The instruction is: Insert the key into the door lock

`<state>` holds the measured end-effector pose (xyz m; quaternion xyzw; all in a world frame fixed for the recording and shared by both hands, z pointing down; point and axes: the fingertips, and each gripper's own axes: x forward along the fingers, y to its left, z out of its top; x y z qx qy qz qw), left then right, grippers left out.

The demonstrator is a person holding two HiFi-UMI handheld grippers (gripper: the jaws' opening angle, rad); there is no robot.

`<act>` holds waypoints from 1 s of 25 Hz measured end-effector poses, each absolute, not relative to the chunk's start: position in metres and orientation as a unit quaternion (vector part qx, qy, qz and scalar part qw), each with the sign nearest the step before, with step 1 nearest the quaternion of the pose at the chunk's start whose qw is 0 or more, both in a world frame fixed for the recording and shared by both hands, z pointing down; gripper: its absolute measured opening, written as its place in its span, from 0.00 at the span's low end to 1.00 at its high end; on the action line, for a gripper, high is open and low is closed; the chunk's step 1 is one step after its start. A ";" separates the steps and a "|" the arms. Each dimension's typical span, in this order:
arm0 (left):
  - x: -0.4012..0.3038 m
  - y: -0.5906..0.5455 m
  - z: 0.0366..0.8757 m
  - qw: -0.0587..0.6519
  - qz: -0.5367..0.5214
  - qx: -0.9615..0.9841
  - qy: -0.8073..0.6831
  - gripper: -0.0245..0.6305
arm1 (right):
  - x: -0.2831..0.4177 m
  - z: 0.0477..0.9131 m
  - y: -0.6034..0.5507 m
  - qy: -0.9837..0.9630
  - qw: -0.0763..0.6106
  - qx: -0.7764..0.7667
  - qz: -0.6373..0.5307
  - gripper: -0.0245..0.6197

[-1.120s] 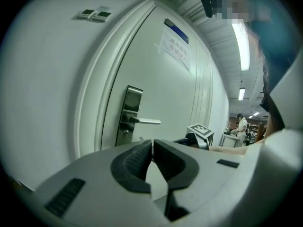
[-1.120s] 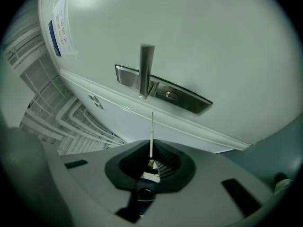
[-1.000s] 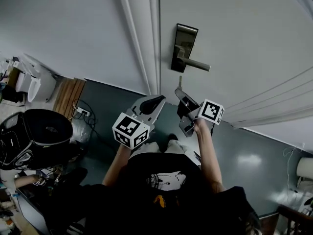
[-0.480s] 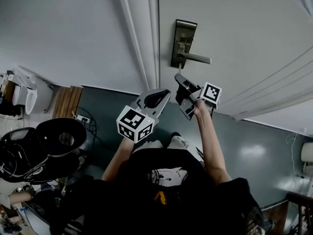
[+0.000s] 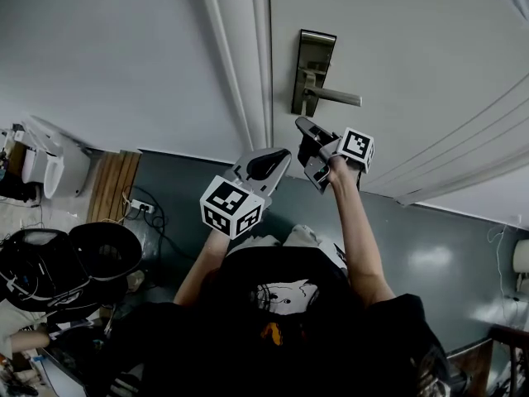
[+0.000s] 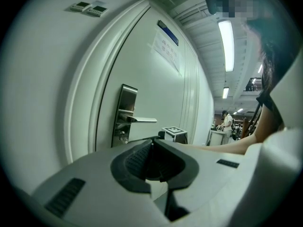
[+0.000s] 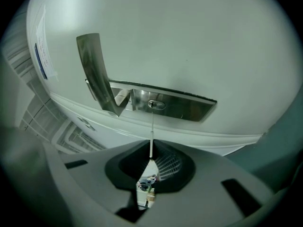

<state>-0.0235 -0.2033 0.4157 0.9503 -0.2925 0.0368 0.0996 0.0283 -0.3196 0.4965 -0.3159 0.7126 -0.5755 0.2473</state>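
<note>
Jaws of the right gripper [image 7: 151, 150] are clenched on the key [image 7: 152, 131], pinching its head so that the thin blade sticks straight out ahead of them. In the right gripper view the blade runs up to the keyhole [image 7: 155, 105] in the steel plate of the door lock [image 7: 182, 107], just beside the root of the lever handle [image 7: 97, 72]. Its tip lies at the mouth of the slot; whether it has entered or only touches the face cannot be told. The left gripper [image 6: 152, 143] hangs to the side of the lock, near the door [image 5: 397, 56] but apart from it, its jaws closed together on nothing.

The step in hand looks like the final alignment, with the insertion itself not clearly begun. The next move probably calls for a slow, straight push along the blade's own line, keeping the key's edge matched to the slot. A small tilt or twist would likely jam the tip against the cylinder face, and the slim blade could slip in the grip if it is pressed off-axis.
</note>
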 end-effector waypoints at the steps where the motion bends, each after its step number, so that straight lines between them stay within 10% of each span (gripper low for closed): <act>1: -0.024 -0.205 0.417 0.097 0.036 0.950 -0.294 0.06 | 0.028 0.497 -0.323 0.714 0.248 -0.315 -0.574 0.06; 25: -0.029 -0.217 0.425 0.095 0.039 0.948 -0.300 0.06 | 0.040 0.495 -0.340 0.683 0.308 -0.277 -0.602 0.06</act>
